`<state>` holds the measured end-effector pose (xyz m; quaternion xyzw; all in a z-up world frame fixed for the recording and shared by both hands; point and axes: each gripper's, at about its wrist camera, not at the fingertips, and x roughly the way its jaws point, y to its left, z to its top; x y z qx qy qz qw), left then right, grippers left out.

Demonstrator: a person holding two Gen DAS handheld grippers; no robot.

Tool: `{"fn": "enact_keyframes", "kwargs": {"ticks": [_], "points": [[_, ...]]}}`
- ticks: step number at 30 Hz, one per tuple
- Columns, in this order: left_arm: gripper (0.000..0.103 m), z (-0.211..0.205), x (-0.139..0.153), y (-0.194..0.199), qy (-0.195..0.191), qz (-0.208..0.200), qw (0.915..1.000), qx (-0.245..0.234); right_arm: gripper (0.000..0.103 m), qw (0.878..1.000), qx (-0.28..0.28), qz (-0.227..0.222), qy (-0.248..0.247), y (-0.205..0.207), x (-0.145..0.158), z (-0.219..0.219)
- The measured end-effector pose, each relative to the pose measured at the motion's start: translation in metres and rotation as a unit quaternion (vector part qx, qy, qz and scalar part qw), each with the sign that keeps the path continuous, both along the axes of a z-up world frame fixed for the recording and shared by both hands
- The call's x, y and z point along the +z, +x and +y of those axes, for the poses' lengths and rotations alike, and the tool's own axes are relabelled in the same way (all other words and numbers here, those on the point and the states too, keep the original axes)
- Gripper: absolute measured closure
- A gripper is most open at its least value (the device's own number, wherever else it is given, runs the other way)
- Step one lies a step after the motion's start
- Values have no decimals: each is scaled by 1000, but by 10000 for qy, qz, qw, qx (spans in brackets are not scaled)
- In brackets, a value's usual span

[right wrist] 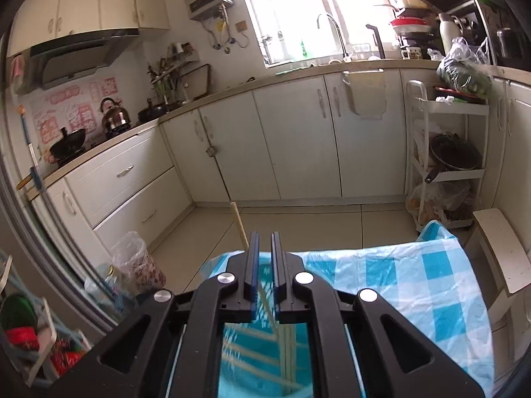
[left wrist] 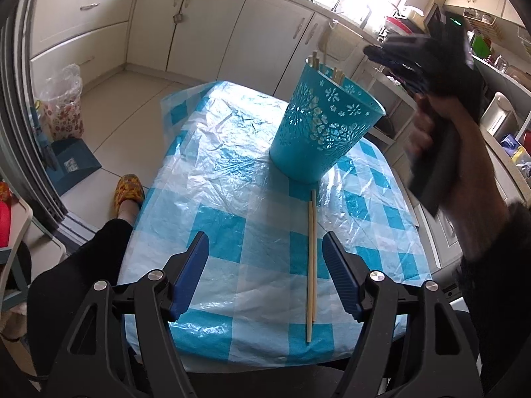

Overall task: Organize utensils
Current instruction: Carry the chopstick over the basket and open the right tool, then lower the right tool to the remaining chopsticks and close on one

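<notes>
A pair of wooden chopsticks point(left wrist: 311, 265) lies on the blue-checked tablecloth point(left wrist: 232, 172), pointing toward a turquoise cut-out basket point(left wrist: 325, 132). Several chopsticks point(left wrist: 315, 59) stand inside it. My left gripper point(left wrist: 265, 237) is open and hovers over the near end of the pair, closer to its right finger, touching nothing. My right gripper point(left wrist: 375, 51) appears blurred above the basket's right side. In the right wrist view the right gripper point(right wrist: 264, 235) shows a narrow gap. One chopstick point(right wrist: 238, 222) slants through it over the basket point(right wrist: 262, 364), and the pads do not press on it.
A person's leg and a patterned slipper point(left wrist: 127, 189) are at the table's left edge. A flowered bag point(left wrist: 63, 106) stands on the floor. A white cart point(right wrist: 444, 152) with pans and a white stool point(right wrist: 504, 248) are beyond the table's far right corner.
</notes>
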<state>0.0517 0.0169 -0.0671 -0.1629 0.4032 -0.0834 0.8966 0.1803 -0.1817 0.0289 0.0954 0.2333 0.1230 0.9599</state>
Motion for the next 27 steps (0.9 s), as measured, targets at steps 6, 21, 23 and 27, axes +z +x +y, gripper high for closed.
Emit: {"fn": "enact_keyframes", "kwargs": {"ticks": [6, 21, 23, 27], "points": [[31, 2, 10, -14, 25, -88, 10000, 32, 84, 9998, -141, 142, 89, -61, -12, -17], [28, 11, 14, -45, 79, -76, 9999, 64, 84, 9760, -79, 2169, -187, -81, -154, 15], [28, 15, 14, -47, 75, -59, 9999, 103, 84, 9746, -84, 2225, -217, -78, -158, 19], [28, 20, 10, -47, 74, -16, 9998, 166, 84, 9737, -88, 2242, -387, -74, -166, 27]]}}
